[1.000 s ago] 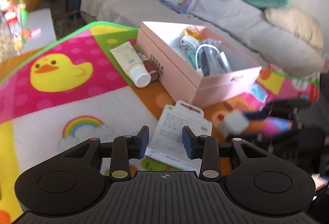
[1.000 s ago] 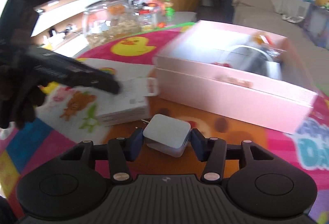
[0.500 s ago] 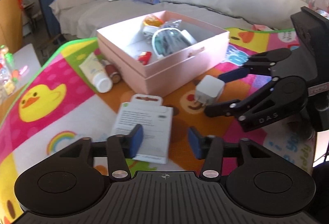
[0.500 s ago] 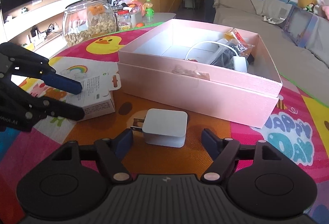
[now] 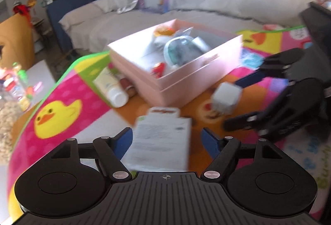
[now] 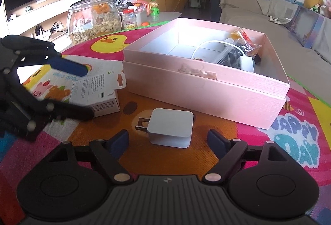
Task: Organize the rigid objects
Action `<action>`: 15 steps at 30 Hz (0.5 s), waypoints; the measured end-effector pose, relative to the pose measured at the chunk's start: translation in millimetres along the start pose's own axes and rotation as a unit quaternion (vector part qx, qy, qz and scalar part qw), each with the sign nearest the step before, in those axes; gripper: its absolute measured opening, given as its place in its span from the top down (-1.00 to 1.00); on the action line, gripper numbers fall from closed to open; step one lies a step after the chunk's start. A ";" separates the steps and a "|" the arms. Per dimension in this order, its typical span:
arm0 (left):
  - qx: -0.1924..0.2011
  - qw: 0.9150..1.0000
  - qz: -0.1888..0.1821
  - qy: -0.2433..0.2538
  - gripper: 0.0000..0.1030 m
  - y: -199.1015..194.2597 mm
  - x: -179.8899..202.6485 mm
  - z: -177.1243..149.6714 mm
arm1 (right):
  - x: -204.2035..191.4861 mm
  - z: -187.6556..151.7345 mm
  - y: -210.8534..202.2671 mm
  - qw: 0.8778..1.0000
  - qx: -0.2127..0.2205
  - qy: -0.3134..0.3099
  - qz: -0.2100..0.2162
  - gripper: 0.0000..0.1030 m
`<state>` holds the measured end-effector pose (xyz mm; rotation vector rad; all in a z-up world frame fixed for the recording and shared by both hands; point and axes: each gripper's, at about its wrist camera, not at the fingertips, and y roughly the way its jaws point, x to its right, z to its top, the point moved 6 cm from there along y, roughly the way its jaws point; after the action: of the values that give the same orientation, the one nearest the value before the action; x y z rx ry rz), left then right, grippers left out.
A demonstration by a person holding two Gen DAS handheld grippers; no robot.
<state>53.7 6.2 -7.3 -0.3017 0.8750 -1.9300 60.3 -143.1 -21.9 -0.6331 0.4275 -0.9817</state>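
Observation:
A white plug charger (image 6: 171, 125) lies on the colourful mat, prongs to the left, between the fingers of my right gripper (image 6: 167, 136). Its jaws are opening and the pads stand clear of the charger. To its left a flat white retail box (image 6: 97, 88) lies between the fingers of my left gripper (image 6: 88, 93). In the left wrist view that box (image 5: 161, 142) sits blurred between the opening jaws of the left gripper (image 5: 166, 138), with no pad pressing on it. Behind both stands the open pink box (image 6: 206, 90), holding cables and small items.
A cream lotion tube (image 5: 111, 88) and a small brown bottle (image 5: 128, 88) lie against the pink box's left side. A glass jar of nuts (image 6: 95, 18) and small bottles stand past the mat's green edge (image 5: 82, 63). A grey sofa (image 5: 186, 7) lies behind.
Both grippers' jaws have widened. The right gripper held the charger a second ago; it now lies free on the mat. The left gripper has swung so the white box sits between its fingers.

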 end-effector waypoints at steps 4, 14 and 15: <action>-0.014 0.999 -0.017 -0.024 -0.54 8.9 -12.9 -5.0 | -0.2 -0.6 -0.2 1.000 0.000 -0.001 -0.001 -0.64; -0.020 0.995 -0.028 -0.090 -0.60 30.1 -19.0 -13.3 | -1.6 -1.0 0.8 1.000 -0.006 -0.008 0.002 -0.73; -0.018 0.994 -0.029 -0.102 -0.58 30.4 -20.9 -13.0 | -1.8 -1.2 0.8 1.000 -0.008 -0.003 0.003 -0.75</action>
<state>77.6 21.2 -34.4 -0.5420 0.7721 -1.8998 59.2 -141.6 -23.3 -0.6491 0.4324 -0.9703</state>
